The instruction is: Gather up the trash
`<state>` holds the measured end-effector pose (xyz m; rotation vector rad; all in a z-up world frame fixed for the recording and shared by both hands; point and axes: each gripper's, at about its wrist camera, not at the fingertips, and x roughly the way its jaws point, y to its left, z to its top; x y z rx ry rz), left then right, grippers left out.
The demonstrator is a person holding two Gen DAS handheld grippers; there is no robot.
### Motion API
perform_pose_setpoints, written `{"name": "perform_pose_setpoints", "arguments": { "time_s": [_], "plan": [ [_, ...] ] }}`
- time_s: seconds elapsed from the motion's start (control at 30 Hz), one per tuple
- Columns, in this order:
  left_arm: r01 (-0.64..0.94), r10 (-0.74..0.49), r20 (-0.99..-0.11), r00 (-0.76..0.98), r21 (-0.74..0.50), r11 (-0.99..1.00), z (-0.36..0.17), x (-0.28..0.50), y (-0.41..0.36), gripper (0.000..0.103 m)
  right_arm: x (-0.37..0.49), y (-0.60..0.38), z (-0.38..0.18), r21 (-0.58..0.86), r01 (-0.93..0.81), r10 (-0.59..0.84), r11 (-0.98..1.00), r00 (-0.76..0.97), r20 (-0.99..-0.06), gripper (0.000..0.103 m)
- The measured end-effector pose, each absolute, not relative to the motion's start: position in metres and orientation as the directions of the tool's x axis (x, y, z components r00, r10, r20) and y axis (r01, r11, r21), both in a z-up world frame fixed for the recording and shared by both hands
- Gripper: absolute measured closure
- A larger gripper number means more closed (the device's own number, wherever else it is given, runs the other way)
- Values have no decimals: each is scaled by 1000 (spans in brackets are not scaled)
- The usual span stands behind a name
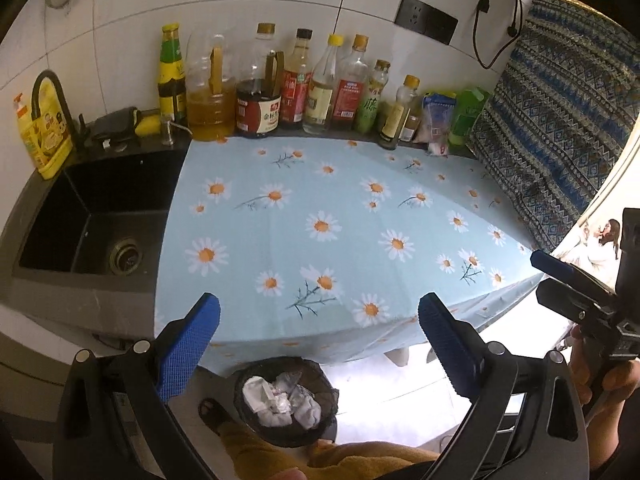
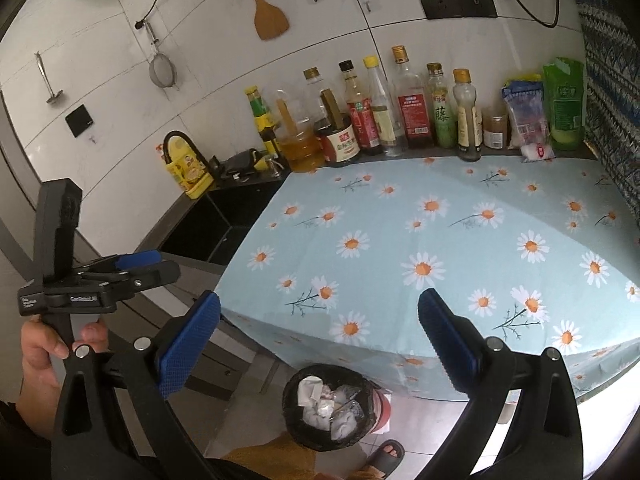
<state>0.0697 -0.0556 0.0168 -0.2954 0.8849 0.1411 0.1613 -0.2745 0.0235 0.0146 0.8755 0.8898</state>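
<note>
A black mesh trash bin (image 1: 286, 396) stands on the floor below the counter's front edge, holding several crumpled white papers and wrappers (image 1: 276, 398). My left gripper (image 1: 320, 328) hovers above it, its blue pads wide apart with nothing between them. In the right wrist view the bin (image 2: 332, 404) lies below my right gripper (image 2: 320, 328), which is also open and empty. Each gripper shows in the other's view: the right gripper (image 1: 546, 280) at the right edge, the left gripper (image 2: 166, 264) at the left, each held by a hand.
A light blue daisy cloth (image 1: 320, 200) covers the counter. Bottles (image 1: 300, 88) line the back wall beside green and white packets, with a small white packet (image 1: 438, 148) in front. A black sink (image 1: 92, 216) lies left, a patterned cloth (image 1: 560, 120) right, a sandalled foot (image 2: 388, 456) by the bin.
</note>
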Motion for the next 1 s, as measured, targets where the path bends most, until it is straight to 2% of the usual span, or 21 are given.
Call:
{"name": "perform_pose_setpoints", "arguments": {
  "time_s": [1.0],
  "plan": [
    [-238,20,-756,654,-180,954,24,82,-50,7,173,-259,30,311,-691,666,653,327,-671,5]
  ]
}}
